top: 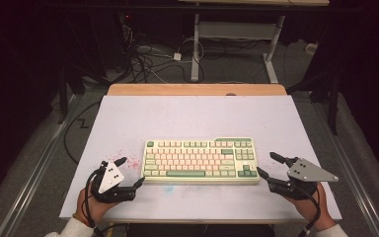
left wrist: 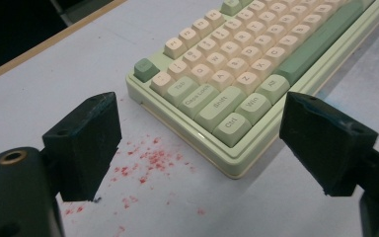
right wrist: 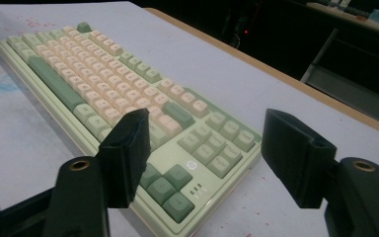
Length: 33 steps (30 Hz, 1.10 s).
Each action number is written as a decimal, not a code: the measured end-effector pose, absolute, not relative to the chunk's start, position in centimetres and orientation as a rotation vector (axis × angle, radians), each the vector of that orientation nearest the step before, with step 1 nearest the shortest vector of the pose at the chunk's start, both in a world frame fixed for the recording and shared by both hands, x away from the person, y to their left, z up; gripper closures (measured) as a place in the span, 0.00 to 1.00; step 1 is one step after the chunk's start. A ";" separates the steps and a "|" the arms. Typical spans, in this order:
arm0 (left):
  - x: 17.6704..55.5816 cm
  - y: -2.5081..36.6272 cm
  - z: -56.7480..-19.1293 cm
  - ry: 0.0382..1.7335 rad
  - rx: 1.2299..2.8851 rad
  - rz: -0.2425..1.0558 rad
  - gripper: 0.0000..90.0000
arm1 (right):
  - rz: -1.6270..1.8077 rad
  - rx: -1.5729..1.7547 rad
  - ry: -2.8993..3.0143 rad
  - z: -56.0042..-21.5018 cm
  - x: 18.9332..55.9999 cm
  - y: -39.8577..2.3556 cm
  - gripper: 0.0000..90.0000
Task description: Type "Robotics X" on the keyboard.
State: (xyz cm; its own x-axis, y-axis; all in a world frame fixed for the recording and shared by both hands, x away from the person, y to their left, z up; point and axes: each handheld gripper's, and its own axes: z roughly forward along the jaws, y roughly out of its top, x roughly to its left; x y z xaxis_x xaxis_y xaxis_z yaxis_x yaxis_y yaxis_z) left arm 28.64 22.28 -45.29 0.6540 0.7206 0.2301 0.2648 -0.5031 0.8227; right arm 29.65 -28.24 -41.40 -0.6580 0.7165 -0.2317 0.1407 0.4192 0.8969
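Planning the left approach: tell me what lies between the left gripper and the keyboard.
Bare white tabletop flecked with red specks, seen in the left gripper view, separates the left gripper from the keyboard.

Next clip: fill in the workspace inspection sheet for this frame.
Surface: white table top, red speckles by the keyboard's left end, faint blue smudge in front.
Job's things: green and cream keyboard, flat, centred.
Clutter: nothing seen.
Grippers: left gripper open at the keyboard's left end; right gripper open at its right end; neither touches it.
Cables: each gripper trails one; a tangle of floor cables beyond the table.
Surroundings: dark room, second desk frame behind.
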 end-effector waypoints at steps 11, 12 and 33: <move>28.6 22.2 -45.3 0.767 2.076 0.727 0.17 | 1.225 0.703 2.112 -41.1 30.0 -27.5 0.84; 28.6 22.2 -45.3 0.767 2.074 0.727 0.17 | 1.224 0.698 2.116 -41.1 30.1 -27.5 0.88; 30.2 21.1 -44.4 0.768 2.072 0.665 0.17 | 1.142 0.647 2.284 -42.1 32.0 -23.4 1.00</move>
